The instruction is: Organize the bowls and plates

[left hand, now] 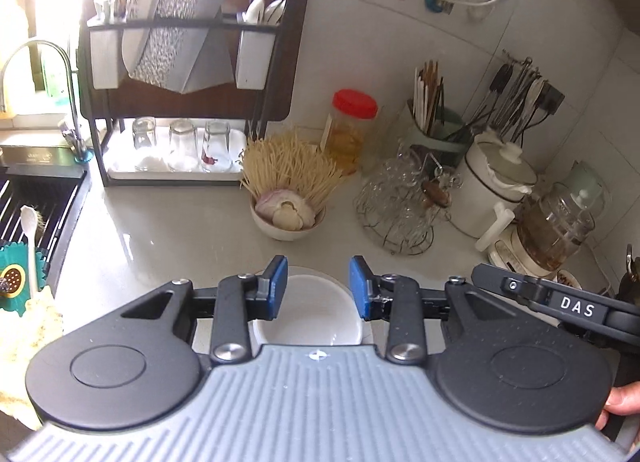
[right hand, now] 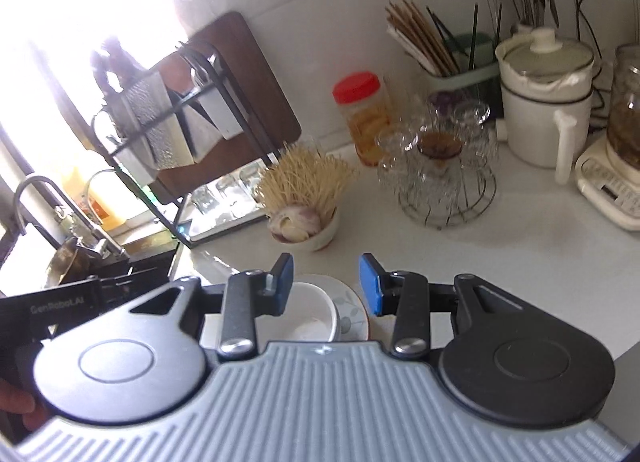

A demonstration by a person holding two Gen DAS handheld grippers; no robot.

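Left claw [left hand: 318, 288]: blue pads partly apart, nothing between them, touching nothing; raised above the counter [left hand: 168, 230]. Right claw [right hand: 328, 286]: the same, partly open and empty. White bowl [left hand: 308, 312]: below both claws on the counter, stacked on a leaf-patterned plate [right hand: 352, 312]. Small bowl of garlic and sticks [left hand: 286, 218]: farther back, apart from the stack.

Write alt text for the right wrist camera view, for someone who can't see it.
The right gripper, jaws open and empty, hangs above a white bowl sitting on a leaf-patterned plate on a pale kitchen counter. Behind stand a bowl of toothpicks and garlic, a red-lidded jar, a wire rack of glass cups and a dish rack.
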